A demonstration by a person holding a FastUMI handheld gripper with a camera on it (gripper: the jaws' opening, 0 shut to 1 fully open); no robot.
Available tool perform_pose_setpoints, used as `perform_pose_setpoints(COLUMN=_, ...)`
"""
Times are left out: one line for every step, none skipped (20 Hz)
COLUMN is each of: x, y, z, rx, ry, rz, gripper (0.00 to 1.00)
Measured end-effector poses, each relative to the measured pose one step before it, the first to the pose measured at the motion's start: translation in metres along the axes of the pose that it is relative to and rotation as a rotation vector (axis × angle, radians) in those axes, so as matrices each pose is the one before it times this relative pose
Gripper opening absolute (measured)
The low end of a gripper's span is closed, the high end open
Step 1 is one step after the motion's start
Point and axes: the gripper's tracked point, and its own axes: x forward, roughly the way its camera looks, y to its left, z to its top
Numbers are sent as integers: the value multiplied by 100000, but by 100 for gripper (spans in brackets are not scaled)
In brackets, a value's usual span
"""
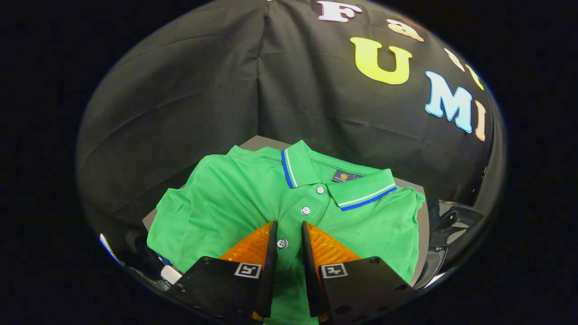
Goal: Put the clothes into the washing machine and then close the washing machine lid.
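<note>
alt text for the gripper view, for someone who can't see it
The gripper sits over a folded green polo shirt, fingers narrowly apart around its button placket. The shirt lies on a grey surface before a black cloth wall.

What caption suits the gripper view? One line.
Gripper fingers nearly closed over the placket of a folded green polo shirt.

Folded green polo shirt (253, 198), collar up
</note>
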Motion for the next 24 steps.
perform_pose_setpoints(x=-59, y=43, z=-55, rx=-317, ry=-1040, rz=1140, gripper=3)
perform_pose_setpoints(x=3, y=104, z=365, rx=-290, ry=-679, rz=893, gripper=3)
perform_pose_setpoints(x=61, y=45, z=201, rx=857, ry=-229, rz=1357, gripper=3)
perform_pose_setpoints(x=-140, y=30, z=23, rx=1892, ry=-1658, rz=1287, gripper=3)
perform_pose_setpoints(x=-180, y=-17, z=229, rx=1901, ry=-1616, rz=1109, gripper=3)
perform_pose_setpoints(x=-703, y=-86, z=615, rx=2058, ry=-2086, rz=1336, gripper=3)
perform_pose_setpoints(x=-382, y=-143, z=575, rx=1215, ry=-740, rz=1106, gripper=3)
perform_pose_setpoints(x=-630, y=-49, z=362, rx=1461, ry=-2159, rz=970, gripper=3)
perform_pose_setpoints(x=-495, y=-180, z=515, rx=965, ry=-1433, rz=493, gripper=3)
perform_pose_setpoints(x=-743, y=-101, z=665, rx=605, ry=-2225, rz=518, gripper=3)
perform_pose_setpoints(x=-750, y=-290, z=789, rx=89, ry=-2477, rz=124, gripper=3)
perform_pose_setpoints(x=-797, y=-294, z=429, rx=-539, ry=-1566, rz=146, gripper=3)
perform_pose_setpoints(x=-622, y=-383, z=549, rx=-489, ry=-1694, rz=27, gripper=2)
perform_pose_setpoints(x=-455, y=-3, z=596, rx=-30, ry=-2172, rz=106, gripper=3)
perform_pose_setpoints(x=-612, y=-220, z=508, rx=-601, ry=-1212, rz=1037, gripper=3)
perform_pose_setpoints(x=-668, y=-587, z=460, rx=-989, ry=-1302, rz=318, gripper=2)
perform_pose_setpoints(x=-542, y=-842, z=630, rx=-936, ry=-1714, rz=-87, gripper=2)
perform_pose_setpoints(x=-527, y=-796, z=592, rx=-360, ry=-1074, rz=-117, gripper=2)
perform_pose_setpoints(x=-389, y=-710, z=500, rx=487, ry=-1226, rz=187, gripper=2)
perform_pose_setpoints(x=-337, y=-554, z=248, rx=475, ry=-853, rz=247, gripper=2)
perform_pose_setpoints(x=-462, y=-708, z=252, rx=200, ry=-763, rz=-87, gripper=2)
perform_pose_setpoints(x=-505, y=-758, z=358, rx=-53, ry=-1073, rz=-328, gripper=2)
perform_pose_setpoints(x=-418, y=-772, z=382, rx=-365, ry=-889, rz=-511, gripper=2)
perform_pose_setpoints(x=-434, y=-848, z=222, rx=-297, ry=-1118, rz=-788, gripper=2)
